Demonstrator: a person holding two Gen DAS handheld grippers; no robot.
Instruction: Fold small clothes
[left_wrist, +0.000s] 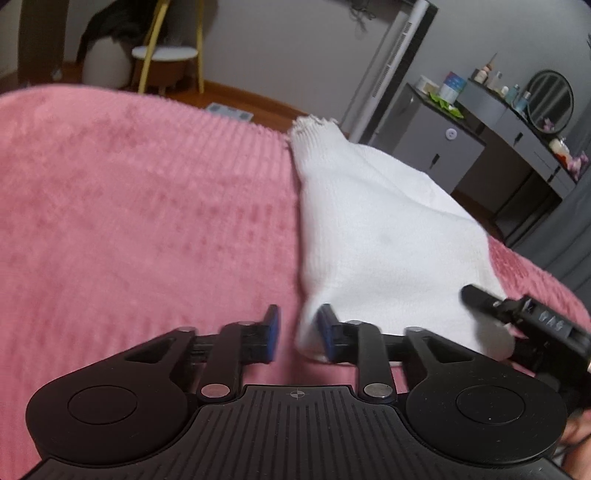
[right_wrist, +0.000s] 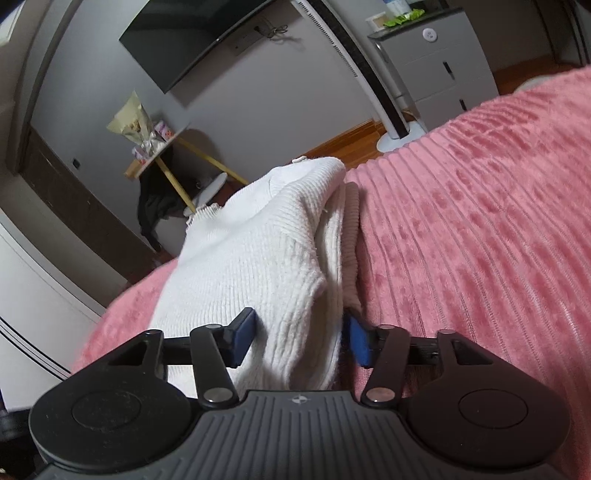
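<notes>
White sweater lies folded on pink bedspread, cuffed end pointing away from me. My left gripper low over bedspread at sweater's near corner, aimed along its left edge; jaws apart, corner of knit between them and touching right pad, not pinched. My right gripper level at other near edge, seen in left view at; jaws wide, straddling thick folded layers, pads beside fabric without squeezing it.
</notes>
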